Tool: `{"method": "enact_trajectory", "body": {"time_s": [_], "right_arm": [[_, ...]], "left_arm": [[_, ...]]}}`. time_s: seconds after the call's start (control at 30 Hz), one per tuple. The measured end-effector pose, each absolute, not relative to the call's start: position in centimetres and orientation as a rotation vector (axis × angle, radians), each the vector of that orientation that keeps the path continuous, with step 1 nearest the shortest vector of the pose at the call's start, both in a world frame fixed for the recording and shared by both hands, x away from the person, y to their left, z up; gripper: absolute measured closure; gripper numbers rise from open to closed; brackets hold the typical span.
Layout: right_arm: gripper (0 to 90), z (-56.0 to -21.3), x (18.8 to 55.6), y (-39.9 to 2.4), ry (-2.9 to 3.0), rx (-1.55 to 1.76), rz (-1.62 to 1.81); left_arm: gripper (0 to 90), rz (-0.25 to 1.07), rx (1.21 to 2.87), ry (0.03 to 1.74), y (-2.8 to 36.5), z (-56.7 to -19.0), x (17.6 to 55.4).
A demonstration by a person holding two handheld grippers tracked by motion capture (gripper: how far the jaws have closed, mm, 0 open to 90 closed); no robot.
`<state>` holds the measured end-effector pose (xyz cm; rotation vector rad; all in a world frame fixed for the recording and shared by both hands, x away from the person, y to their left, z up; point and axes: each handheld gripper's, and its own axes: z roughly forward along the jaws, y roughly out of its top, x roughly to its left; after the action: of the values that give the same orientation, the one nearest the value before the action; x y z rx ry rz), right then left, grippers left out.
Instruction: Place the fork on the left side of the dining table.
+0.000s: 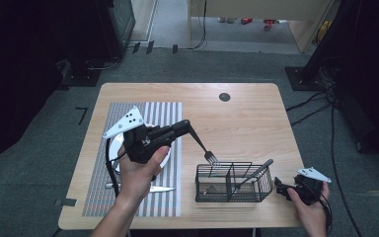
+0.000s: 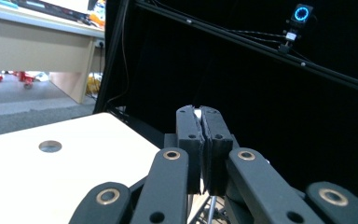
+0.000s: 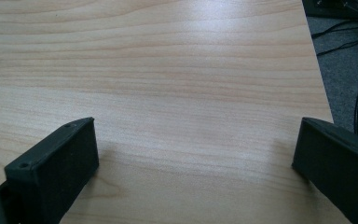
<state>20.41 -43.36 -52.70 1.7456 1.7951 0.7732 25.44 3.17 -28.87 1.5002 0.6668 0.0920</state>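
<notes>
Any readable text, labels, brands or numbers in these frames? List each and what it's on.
None can be read.
Left tongs, shut on the fork: no legible marking on body or grey plate.
Wire basket, striped placemat, table: no print.
Blue-ringed device on the dark rail: no readable label.
Right tongs: jaws open, plain black.

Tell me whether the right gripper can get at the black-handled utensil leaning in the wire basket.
Probably yes: the right gripper sits open just right of the black wire basket, whose top is open, and the black-handled utensil leans toward it.
</notes>
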Motion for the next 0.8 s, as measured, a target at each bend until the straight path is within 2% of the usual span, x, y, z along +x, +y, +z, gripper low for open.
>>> {"method": "enact_trajectory", "body": {"time_s": [0.43,0.8], "right_arm": [[0.0,-52.7,20.4,-43.4,1.794,1.746,0.774],[0.0,-52.7,20.4,-43.4,1.794,1.745,0.774]], "left_arm": [[89.5,0.161,1.441,0.752,5.0,-29.4,28.1],[89.5,0.199,1.352,0.869,7.0,-32.5,32.1]]}}
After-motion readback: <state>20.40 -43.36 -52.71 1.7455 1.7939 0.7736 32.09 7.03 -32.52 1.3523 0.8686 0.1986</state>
